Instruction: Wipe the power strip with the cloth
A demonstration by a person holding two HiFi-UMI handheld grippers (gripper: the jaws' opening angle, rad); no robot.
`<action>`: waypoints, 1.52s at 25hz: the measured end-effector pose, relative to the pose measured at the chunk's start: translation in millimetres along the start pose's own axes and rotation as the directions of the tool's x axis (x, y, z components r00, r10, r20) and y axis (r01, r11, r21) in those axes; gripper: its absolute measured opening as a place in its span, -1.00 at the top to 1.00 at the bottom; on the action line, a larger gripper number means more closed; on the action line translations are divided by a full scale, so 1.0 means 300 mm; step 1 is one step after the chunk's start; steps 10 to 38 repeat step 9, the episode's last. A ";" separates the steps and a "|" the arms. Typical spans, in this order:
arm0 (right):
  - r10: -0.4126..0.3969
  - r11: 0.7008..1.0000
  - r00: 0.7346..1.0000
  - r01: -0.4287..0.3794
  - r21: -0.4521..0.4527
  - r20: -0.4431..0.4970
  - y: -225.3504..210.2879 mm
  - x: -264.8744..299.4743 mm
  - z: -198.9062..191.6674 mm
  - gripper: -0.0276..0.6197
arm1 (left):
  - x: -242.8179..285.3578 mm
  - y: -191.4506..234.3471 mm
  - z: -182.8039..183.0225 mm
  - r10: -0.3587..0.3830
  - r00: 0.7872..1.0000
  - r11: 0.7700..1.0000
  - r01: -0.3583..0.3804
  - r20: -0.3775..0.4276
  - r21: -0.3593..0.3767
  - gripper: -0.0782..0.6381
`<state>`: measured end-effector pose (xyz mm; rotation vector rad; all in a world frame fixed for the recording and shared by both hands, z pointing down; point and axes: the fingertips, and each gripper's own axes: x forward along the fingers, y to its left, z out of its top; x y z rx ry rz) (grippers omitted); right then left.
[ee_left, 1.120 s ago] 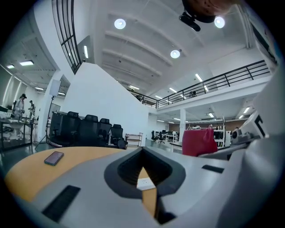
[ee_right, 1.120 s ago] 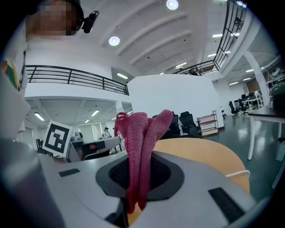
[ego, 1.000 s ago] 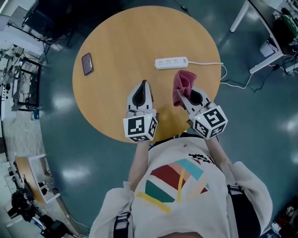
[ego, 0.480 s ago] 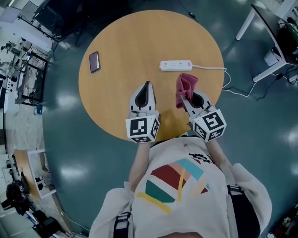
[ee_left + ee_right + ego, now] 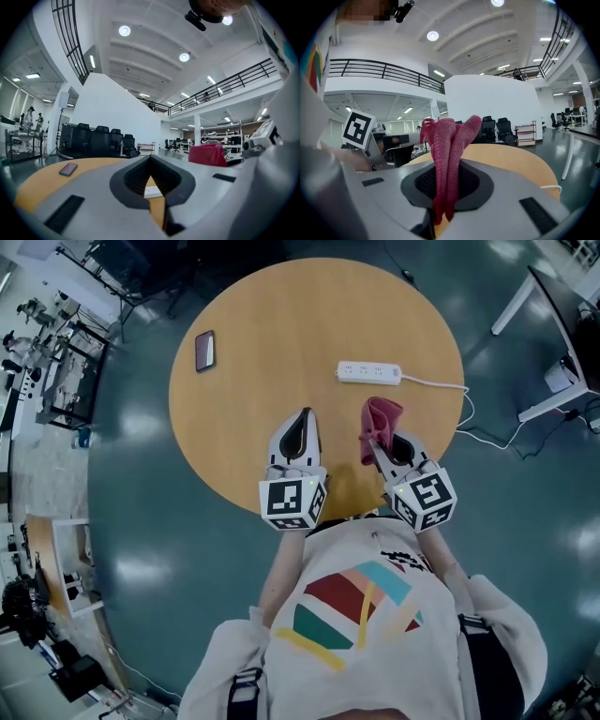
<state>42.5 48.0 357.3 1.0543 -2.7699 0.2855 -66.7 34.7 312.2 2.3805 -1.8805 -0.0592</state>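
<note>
A white power strip (image 5: 368, 372) lies flat on the far right part of the round wooden table (image 5: 281, 324), its cable (image 5: 436, 383) running off the right edge. My right gripper (image 5: 375, 442) is shut on a red cloth (image 5: 380, 423), which stands up in folds between the jaws, just short of the strip. In the right gripper view the cloth (image 5: 447, 154) fills the gap of the gripper (image 5: 446, 187). My left gripper (image 5: 302, 416) is shut and holds nothing, hovering over the table's near middle. Past its closed jaws (image 5: 151, 164) I see the strip (image 5: 152, 191) and the cloth (image 5: 208, 154).
A dark phone (image 5: 204, 351) lies at the table's far left, also seen in the left gripper view (image 5: 68, 168). The table's near edge is under both grippers. A white desk leg (image 5: 548, 404) stands on the floor to the right; equipment racks (image 5: 47, 352) line the left.
The head view has shifted, so the table and strip sit further right in the picture. Both grippers hold their places over the near edge, and the cloth stays gripped.
</note>
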 end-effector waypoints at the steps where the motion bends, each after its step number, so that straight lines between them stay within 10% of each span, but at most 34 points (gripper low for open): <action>1: 0.005 1.000 1.000 -0.005 -0.002 -0.004 0.009 0.008 -0.008 0.80 | -0.006 0.011 -0.006 0.005 1.000 1.000 -0.005 -0.001 -0.001 0.67; 38: 0.040 0.999 0.999 -0.040 -0.009 -0.026 0.052 0.042 -0.036 0.80 | -0.026 0.051 -0.028 0.023 1.000 1.000 -0.023 -0.015 -0.003 0.67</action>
